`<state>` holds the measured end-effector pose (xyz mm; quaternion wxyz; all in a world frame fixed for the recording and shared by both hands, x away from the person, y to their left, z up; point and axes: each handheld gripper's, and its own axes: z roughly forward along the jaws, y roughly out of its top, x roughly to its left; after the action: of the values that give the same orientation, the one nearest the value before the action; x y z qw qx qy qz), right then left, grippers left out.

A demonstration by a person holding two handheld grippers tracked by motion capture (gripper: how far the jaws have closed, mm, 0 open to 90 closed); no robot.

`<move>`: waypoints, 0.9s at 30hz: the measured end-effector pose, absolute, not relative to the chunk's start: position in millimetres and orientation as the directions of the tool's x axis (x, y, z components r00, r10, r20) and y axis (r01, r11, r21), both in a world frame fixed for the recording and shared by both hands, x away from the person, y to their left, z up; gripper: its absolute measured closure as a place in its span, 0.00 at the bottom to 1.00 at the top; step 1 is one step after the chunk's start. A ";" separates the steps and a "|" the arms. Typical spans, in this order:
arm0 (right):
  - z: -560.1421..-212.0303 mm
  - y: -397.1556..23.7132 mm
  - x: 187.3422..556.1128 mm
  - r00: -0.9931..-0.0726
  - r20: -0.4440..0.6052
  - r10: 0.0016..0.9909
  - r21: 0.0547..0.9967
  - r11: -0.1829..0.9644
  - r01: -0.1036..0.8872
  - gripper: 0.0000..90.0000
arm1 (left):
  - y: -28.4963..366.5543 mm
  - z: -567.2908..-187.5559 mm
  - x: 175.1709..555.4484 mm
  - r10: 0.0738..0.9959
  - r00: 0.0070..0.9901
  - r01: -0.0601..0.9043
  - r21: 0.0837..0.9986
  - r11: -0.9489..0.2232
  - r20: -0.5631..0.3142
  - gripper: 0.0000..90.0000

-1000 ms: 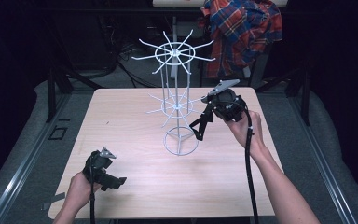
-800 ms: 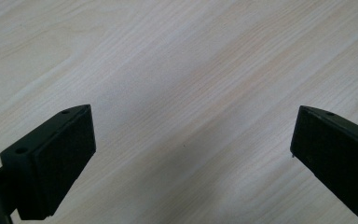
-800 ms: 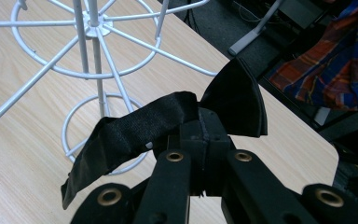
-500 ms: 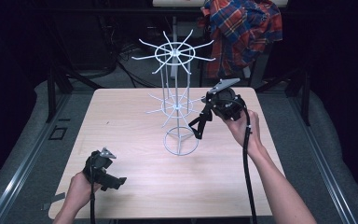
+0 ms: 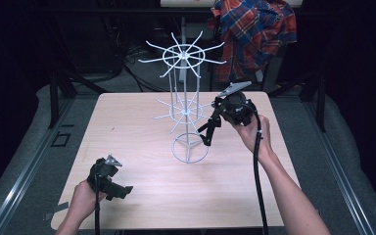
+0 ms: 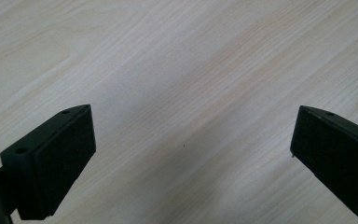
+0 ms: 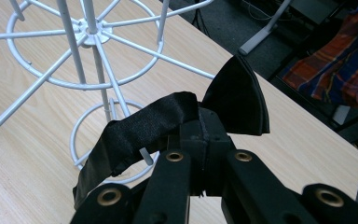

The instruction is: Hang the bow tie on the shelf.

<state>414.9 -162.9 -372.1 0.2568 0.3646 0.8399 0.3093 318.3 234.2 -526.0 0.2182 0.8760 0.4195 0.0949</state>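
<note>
Right gripper was clamped on a black bow tie beside the white wire rack; left gripper jaws stood apart over the table.

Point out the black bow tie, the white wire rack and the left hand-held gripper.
black bow tie (image 7: 237,95), right gripper view, on its wing.
white wire rack (image 5: 181,53), high view, top hub.
left hand-held gripper (image 6: 191,154), left gripper view, between its jaws.

No readable text, labels, brands, numbers or signs on anything in view
</note>
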 end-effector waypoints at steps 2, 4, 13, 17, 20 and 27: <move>-373.8 -162.4 416.2 -0.602 -0.200 0.773 0.707 0.539 0.458 1.00 | 234.1 -526.0 318.3 0.776 0.630 0.694 0.462 -0.552 -0.018 0.00; -375.4 -161.9 417.7 -0.604 -0.196 0.773 0.702 0.540 0.463 1.00 | 234.2 -526.1 318.3 0.776 0.630 0.694 0.462 -0.553 -0.018 0.00; -381.2 -164.0 423.3 -0.607 -0.169 0.776 0.689 0.534 0.490 1.00 | 233.9 -526.1 318.3 0.776 0.631 0.694 0.461 -0.554 -0.018 0.00; -384.4 -165.5 425.8 -0.611 -0.152 0.777 0.687 0.528 0.500 1.00 | 234.0 -526.1 318.4 0.776 0.631 0.693 0.461 -0.553 -0.018 0.00; -386.4 -167.5 427.0 -0.613 -0.135 0.779 0.681 0.522 0.514 1.00 | 233.9 -526.1 318.4 0.776 0.631 0.693 0.462 -0.553 -0.018 0.00; -393.7 -170.9 427.8 -0.613 -0.126 0.780 0.664 0.525 0.532 1.00 | 234.1 -526.0 318.5 0.776 0.631 0.693 0.461 -0.554 -0.017 0.00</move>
<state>427.8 -170.9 -393.7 0.2093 0.3871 0.8477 0.2962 318.5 234.1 -526.0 0.2182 0.8763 0.4190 0.0944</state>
